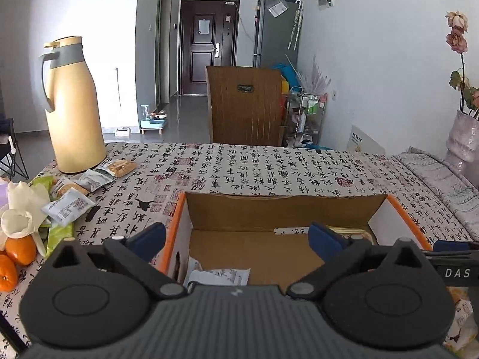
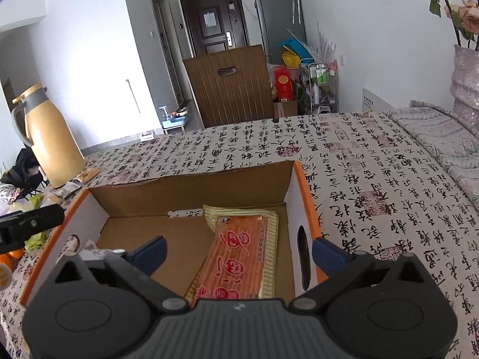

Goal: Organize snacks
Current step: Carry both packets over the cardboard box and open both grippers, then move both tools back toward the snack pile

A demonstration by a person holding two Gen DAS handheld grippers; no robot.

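Left wrist view: left gripper is seen with jaws spread wide, nothing held. Below and between the jaws sits an open brown cardboard box with orange-edged rim; a white printed snack packet lies on its floor, half hidden by the gripper body. Left of the jaws, loose foil snack packets are heaped by a tall cream thermos jug; oranges are cut off at the frame edge.

Right wrist view: right gripper is likewise spread and empty. A flat red-and-gold striped snack pack lies inside the box between the jaws, its near end hidden. The calligraphy-print tablecloth is seen beyond the right jaw.
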